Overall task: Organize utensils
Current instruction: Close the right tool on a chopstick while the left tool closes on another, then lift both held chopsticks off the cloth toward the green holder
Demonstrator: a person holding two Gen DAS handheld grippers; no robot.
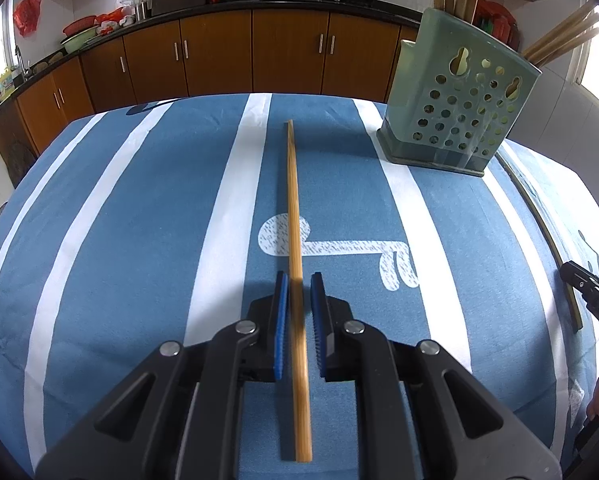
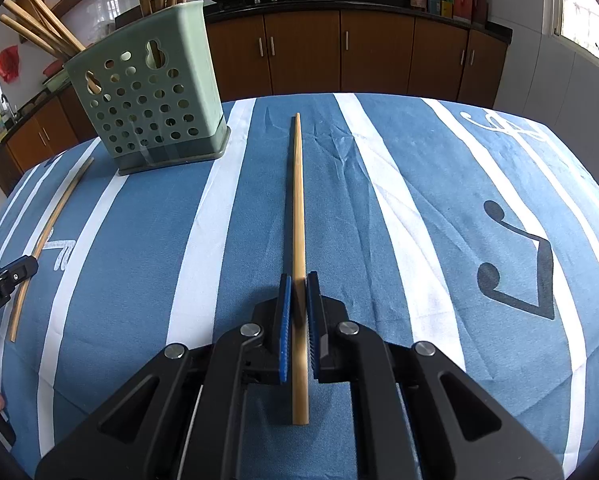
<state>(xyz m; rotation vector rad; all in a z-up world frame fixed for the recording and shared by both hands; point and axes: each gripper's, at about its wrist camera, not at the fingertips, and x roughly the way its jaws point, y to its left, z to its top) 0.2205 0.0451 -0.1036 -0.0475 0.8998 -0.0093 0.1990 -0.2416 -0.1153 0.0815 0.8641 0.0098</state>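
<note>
Left gripper (image 1: 299, 312): ajar around slim bamboo chopstick (image 1: 293, 216), pointing 12 o'clock. Right gripper (image 2: 298, 312): apparently clamping second bamboo chopstick (image 2: 298, 208).

Chopstick (image 1: 295, 240) smooth wood; holder (image 1: 455, 100) glossy green plastic; tablecloth (image 1: 139, 240) matt cloth; tongs' pads (image 1: 281, 324) ribbed blue rubber.

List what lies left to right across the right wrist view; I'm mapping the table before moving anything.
Left gripper → loose chopstick → green holder → chopstick between the right gripper fingers → black music-note print.
</note>
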